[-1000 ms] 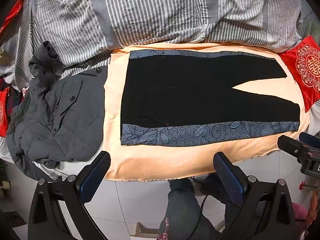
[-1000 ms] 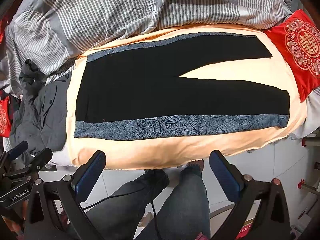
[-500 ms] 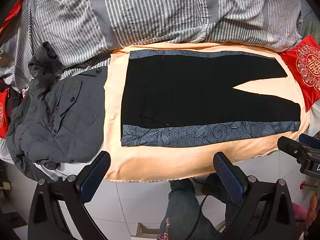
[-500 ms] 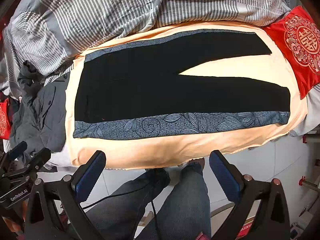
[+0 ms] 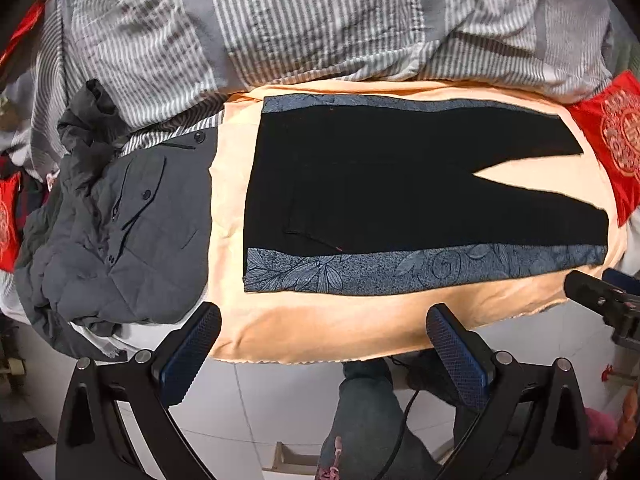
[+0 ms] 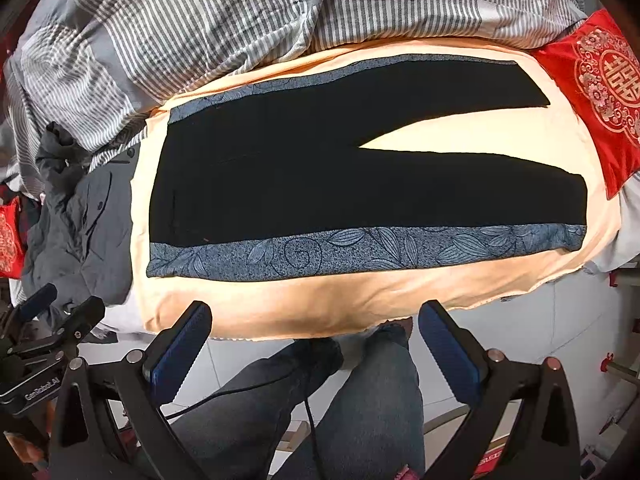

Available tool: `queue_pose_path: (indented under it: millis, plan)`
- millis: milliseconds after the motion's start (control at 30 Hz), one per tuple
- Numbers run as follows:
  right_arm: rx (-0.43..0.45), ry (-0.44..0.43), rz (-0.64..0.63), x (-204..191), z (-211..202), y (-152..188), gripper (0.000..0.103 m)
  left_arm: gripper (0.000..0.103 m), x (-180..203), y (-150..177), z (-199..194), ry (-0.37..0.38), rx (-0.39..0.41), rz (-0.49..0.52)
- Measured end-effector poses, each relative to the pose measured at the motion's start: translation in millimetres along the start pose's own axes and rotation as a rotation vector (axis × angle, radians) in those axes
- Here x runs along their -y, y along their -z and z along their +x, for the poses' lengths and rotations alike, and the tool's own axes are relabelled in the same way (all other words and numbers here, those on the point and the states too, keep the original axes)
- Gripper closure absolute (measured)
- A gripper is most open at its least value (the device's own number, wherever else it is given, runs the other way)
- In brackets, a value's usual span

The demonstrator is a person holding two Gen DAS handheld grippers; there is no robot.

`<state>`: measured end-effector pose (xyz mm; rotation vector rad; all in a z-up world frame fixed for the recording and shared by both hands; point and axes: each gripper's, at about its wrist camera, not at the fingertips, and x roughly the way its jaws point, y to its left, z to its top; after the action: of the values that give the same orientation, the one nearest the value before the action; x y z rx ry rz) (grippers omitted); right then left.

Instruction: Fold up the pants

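Note:
Black pants (image 5: 380, 184) (image 6: 304, 176) with blue-grey leaf-patterned side bands lie flat on a peach sheet (image 5: 328, 324) (image 6: 296, 304), waist to the left, the two legs spreading apart to the right. My left gripper (image 5: 322, 346) hangs open above the sheet's near edge, holding nothing. Over the same edge my right gripper (image 6: 314, 340) also stands open and empty. Both are well clear of the pants. Part of the right gripper shows at the right rim of the left wrist view, and part of the left one at the lower left of the right wrist view.
A grey-striped duvet (image 5: 320, 20) (image 6: 240, 12) is heaped behind the sheet. A dark grey jacket (image 5: 120, 232) (image 6: 76, 216) lies crumpled at the left. A red embroidered cushion (image 5: 616, 136) (image 6: 596, 84) sits at the right. A person's legs in jeans (image 6: 320, 404) stand on white floor tiles below.
The right wrist view has drifted slightly closer and down toward the pants. The pants and both open grippers are otherwise unchanged.

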<state>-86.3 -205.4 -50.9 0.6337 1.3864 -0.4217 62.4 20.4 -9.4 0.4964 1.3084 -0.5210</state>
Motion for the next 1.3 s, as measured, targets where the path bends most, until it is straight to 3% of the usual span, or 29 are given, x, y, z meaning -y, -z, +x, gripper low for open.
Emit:
queue_pose_path:
  millis: [133, 267, 533, 600, 633, 667, 733, 967, 1100, 1167, 1300]
  plan:
    - [-0.003, -0.063, 0.045, 16, 4, -4, 0.000, 0.000, -16, -2, 19, 0.030, -0.031, -0.078]
    - [-0.074, -0.156, 0.155, 39, 29, -4, 0.000, 0.000, -35, 3, 51, 0.102, -0.079, -0.202]
    - [-0.143, -0.469, 0.381, 73, 120, 14, 0.001, 0.000, -33, 17, 130, 0.226, -0.112, -0.316]
    - [-0.159, -0.540, 0.406, 74, 146, 17, 0.010, 0.003, -32, 17, 154, 0.269, -0.122, -0.344]
    - [-0.171, -0.580, 0.424, 75, 162, 19, 0.026, 0.015, -31, 18, 164, 0.289, -0.129, -0.359]
    - [-0.183, -0.614, 0.435, 76, 174, 20, 0.044, 0.020, -29, 19, 176, 0.319, -0.143, -0.371]
    - [-0.209, -0.694, 0.454, 74, 202, 22, 0.051, 0.020, -26, 20, 193, 0.346, -0.168, -0.392]
    - [-0.205, -0.782, 0.528, 75, 254, 32, 0.051, 0.019, -24, 24, 210, 0.400, -0.160, -0.372]
    - [-0.146, -0.829, 0.567, 81, 260, 38, 0.046, 0.019, -30, 23, 216, 0.426, -0.167, -0.373]
    - [-0.106, -0.853, 0.579, 81, 260, 31, 0.039, 0.019, -32, 22, 221, 0.429, -0.175, -0.382]
    - [-0.080, -0.862, 0.574, 75, 262, 18, 0.037, 0.019, -33, 25, 228, 0.443, -0.203, -0.386]
